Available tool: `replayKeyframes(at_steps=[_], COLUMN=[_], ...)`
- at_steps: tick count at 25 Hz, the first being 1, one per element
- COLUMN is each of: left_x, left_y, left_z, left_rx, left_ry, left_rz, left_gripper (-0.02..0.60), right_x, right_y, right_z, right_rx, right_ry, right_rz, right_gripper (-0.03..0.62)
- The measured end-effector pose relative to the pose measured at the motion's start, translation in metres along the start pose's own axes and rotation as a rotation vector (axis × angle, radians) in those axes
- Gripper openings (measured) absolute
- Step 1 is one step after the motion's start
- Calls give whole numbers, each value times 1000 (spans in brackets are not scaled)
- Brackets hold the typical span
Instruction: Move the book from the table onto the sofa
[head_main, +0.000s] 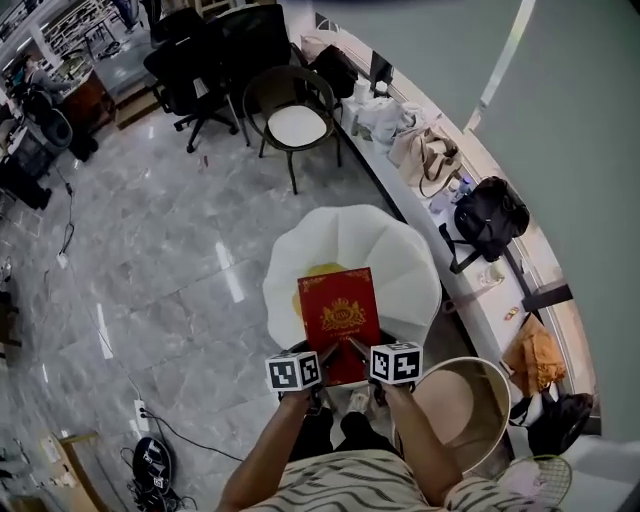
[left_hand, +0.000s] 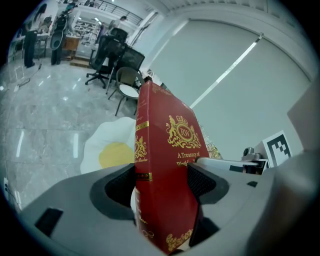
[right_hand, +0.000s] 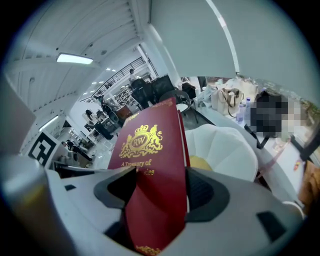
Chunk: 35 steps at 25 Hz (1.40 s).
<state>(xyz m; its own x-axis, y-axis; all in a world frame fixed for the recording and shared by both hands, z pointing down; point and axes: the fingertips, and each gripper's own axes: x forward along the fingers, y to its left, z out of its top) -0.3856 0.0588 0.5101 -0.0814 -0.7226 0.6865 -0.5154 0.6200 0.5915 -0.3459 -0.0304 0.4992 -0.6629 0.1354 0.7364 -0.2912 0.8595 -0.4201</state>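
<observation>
Pinching the near edge of the red hardcover book with a gold crest (head_main: 338, 312), the left claw (head_main: 326, 357) and the right claw (head_main: 357, 350) each press their pads on its covers. It is held front cover up over the white petal-shaped sofa with a yellow centre (head_main: 400, 255).

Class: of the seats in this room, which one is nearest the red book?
The white petal-shaped sofa with a yellow centre; the black chairs stand farther off.
</observation>
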Motion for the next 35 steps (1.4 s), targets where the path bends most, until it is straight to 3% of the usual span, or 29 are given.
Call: replayKeyframes(at_steps=[19, 35], left_x=[94, 159], left_y=[47, 105], left_z=[-41, -78], left_rx=[-49, -112], left_ry=[107, 129], left_rz=[-25, 9], left_gripper=[331, 332], right_x=[71, 146], right_y=[-68, -107], right_z=[-48, -93], right_rx=[68, 59], right_ry=[69, 145], right_rz=[-66, -59], right_gripper=[313, 312])
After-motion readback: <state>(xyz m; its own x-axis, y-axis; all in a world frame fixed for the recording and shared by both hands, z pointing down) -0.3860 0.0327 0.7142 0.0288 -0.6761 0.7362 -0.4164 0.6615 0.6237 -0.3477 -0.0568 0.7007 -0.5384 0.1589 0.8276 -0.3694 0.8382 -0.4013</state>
